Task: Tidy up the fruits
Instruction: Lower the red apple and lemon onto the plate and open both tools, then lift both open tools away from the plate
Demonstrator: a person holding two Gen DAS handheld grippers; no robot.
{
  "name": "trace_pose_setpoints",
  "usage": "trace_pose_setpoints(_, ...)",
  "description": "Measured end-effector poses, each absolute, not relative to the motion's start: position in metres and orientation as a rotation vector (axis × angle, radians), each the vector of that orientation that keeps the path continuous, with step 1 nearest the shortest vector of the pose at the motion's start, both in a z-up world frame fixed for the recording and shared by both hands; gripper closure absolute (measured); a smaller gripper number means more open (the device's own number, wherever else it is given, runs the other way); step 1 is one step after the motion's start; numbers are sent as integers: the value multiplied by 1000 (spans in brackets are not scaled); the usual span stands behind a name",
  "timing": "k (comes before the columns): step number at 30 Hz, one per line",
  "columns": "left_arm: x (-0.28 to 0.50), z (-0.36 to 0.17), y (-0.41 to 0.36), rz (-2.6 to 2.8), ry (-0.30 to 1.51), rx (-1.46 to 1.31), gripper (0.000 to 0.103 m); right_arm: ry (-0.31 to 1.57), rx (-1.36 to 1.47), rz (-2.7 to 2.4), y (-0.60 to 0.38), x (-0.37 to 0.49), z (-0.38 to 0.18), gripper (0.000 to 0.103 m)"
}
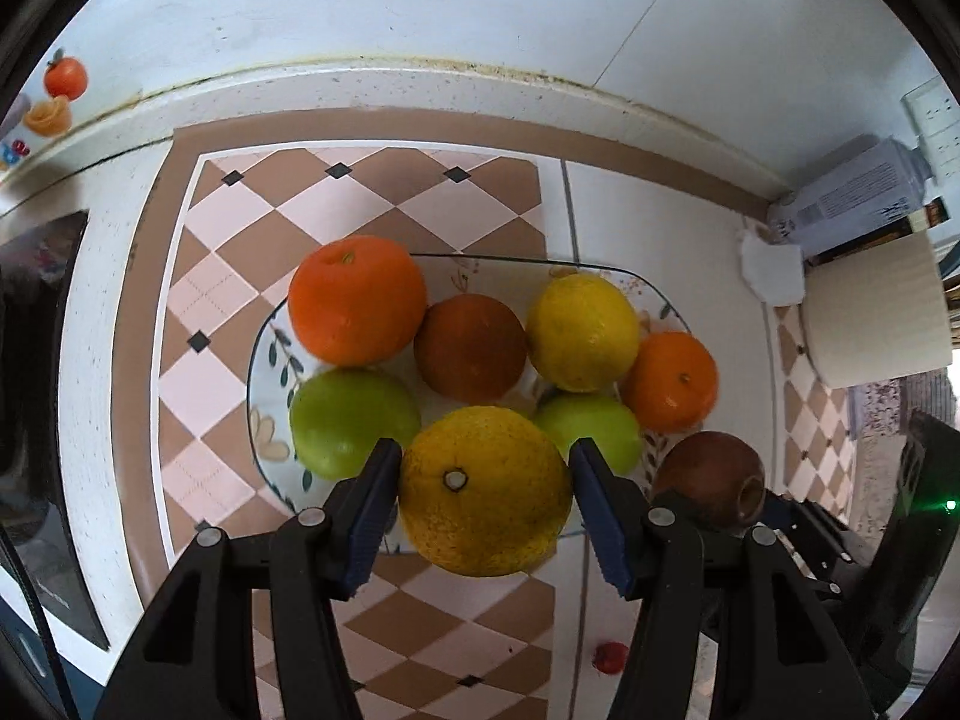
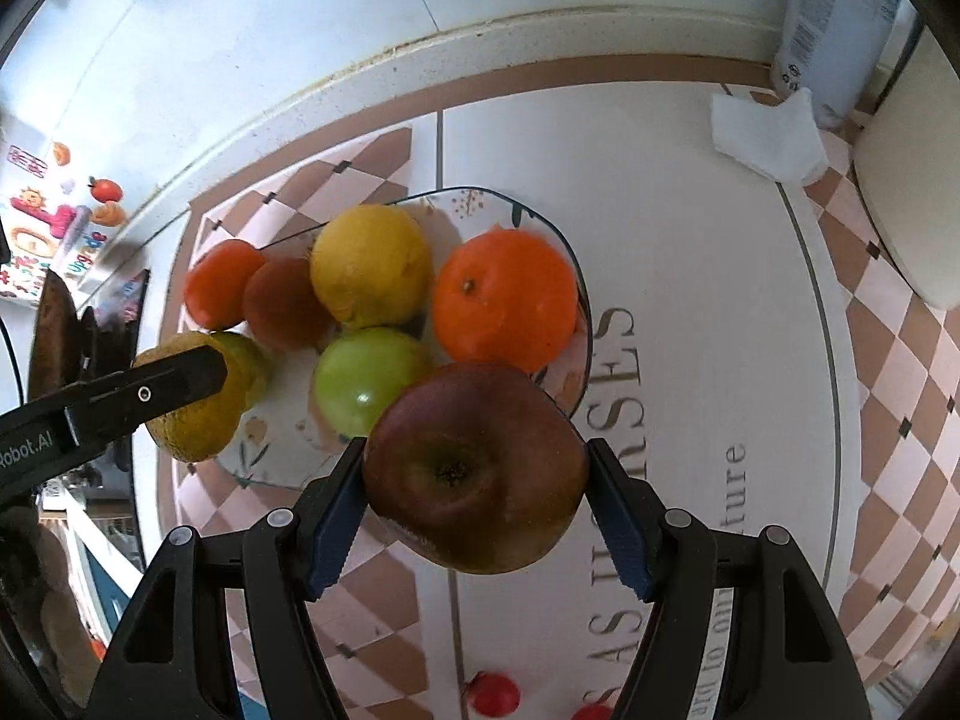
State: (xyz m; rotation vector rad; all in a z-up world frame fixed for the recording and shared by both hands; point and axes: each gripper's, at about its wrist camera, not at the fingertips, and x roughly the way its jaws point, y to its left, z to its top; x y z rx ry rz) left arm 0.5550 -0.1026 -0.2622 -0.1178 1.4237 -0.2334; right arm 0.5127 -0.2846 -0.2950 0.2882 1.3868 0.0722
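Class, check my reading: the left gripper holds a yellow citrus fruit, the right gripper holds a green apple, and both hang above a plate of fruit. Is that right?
One detail is wrong. The right gripper holds a dark red apple, not a green one, as the right wrist view shows. The rest stands: the left gripper holds a yellow citrus fruit, above the plate of fruit.

Both cameras look almost straight down from close above the plate (image 1: 264, 360) of fruit. Each sits just behind its own gripper. Both see the plate and the wall behind.
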Motion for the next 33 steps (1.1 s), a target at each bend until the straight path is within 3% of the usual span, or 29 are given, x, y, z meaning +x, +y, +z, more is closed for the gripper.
trace_pose_setpoints(9, 559, -279, -106, -213, 1503, -128, 47, 1413, 310, 78, -283, 523, -310, 29)
trace_pose_setpoints(12, 558, -281, -106, -202, 1504, -135, 47, 1392, 315, 79, -284, 525, -303, 17)
trace_pose_setpoints(14, 558, -277, -106, -197, 1490, -128, 40, 1389, 325, 80, -287, 526, -300, 17)
trace_pose_setpoints(16, 559, -274, -106, -196, 1483, -132, 18, 1388, 337, 81, -290, 526, -297, 17)
trace_pose_setpoints(20, 555, -266, -102, -173, 1464, -136, 17, 1382, 331, 78, -294, 521, -287, 10)
trace_pose_setpoints(33, 490, -229, -64, -13, 1332, -30, 17, 1313, 217, 54, -280, 476, -240, 10)
